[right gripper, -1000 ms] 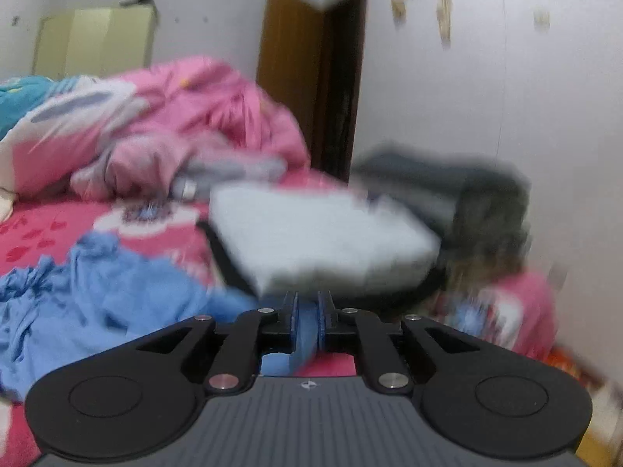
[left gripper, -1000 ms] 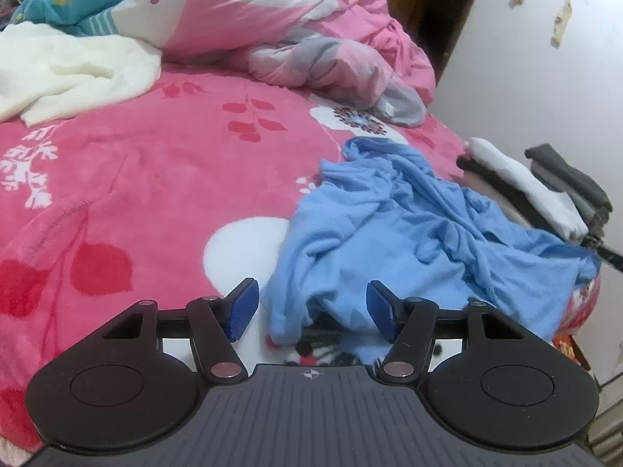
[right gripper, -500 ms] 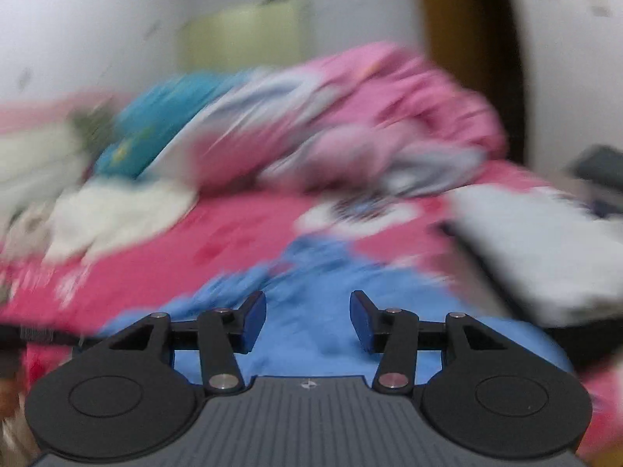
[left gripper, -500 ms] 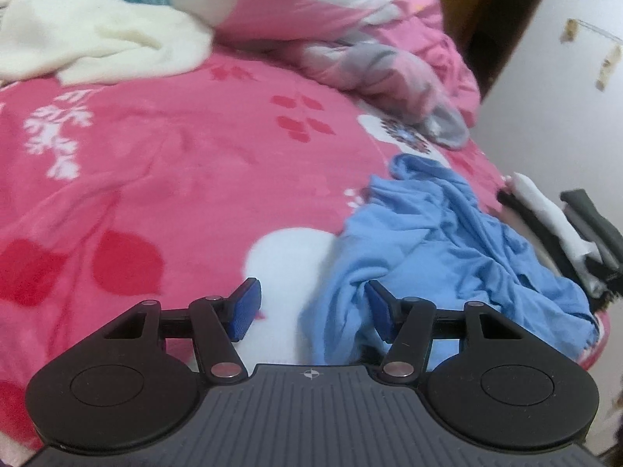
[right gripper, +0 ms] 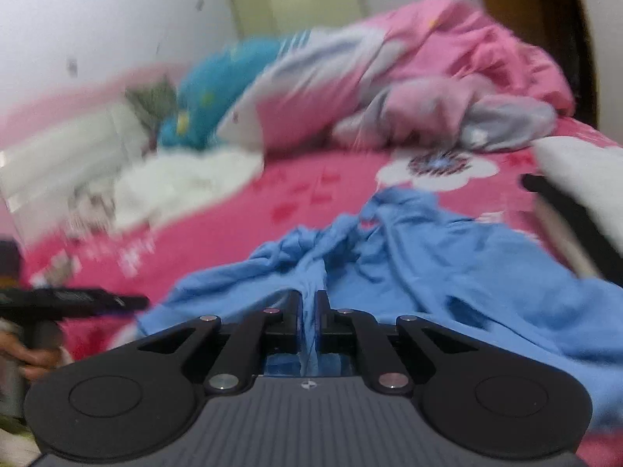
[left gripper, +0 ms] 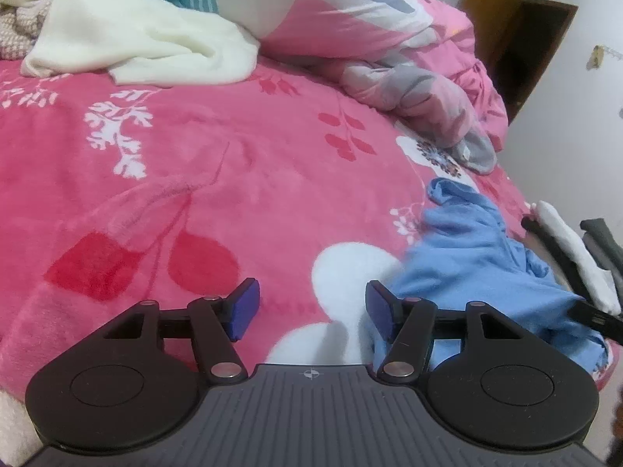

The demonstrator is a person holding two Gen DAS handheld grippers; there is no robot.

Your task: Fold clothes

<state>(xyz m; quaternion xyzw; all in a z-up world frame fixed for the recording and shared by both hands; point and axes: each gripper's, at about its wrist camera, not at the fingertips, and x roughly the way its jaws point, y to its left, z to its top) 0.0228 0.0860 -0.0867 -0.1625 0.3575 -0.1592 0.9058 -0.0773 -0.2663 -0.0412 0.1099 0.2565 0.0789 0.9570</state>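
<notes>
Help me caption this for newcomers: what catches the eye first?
The crumpled blue garment lies on the pink floral blanket, with the right gripper shut on a fold of it. The left gripper hangs open beside it, and a cream fleece sprawls at the far side.

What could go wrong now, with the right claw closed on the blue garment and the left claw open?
1. The right claw pinches a bunched ridge of the blue garment, so it may lift several layers together and stay crumpled.
2. The left claw is open over the pink blanket, beside the cloth; closing here could catch the blanket.
3. The folded stack lies close by; dragging might disturb it.
</notes>
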